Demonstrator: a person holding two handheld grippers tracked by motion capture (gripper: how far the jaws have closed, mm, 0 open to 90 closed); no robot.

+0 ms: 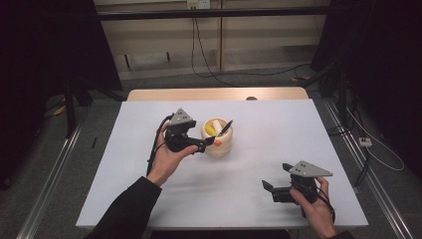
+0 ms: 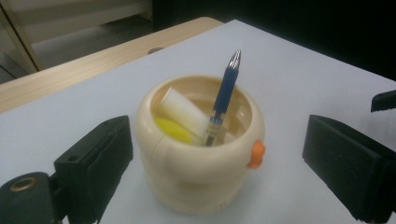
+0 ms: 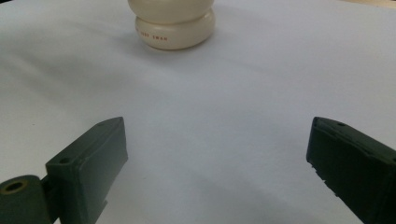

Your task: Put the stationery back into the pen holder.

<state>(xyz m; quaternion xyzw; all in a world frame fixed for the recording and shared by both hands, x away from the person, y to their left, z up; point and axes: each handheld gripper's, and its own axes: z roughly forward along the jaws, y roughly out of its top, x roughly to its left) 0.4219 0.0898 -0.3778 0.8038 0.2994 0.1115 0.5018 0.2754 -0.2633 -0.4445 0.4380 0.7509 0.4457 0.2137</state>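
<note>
Pot (image 1: pixel 217 137) mid-table sole obstacle; bare table (image 1: pixel 278 124) all around it

Look at the round cream pot (image 2: pixel 198 158). It stands upright near the middle of your white desk (image 1: pixel 259 164), a bit to the far side. It is fat in the belly and open at the top, with a small orange bump (image 2: pixel 256 154) on one side. Inside it a blue pen (image 2: pixel 223 100) leans on the rim, its silver tip poking up above the pot. Beside the pen you can see a white stick (image 2: pixel 184 113) lying slanted and something yellow (image 2: pixel 173 130) tucked low against the wall.
</note>
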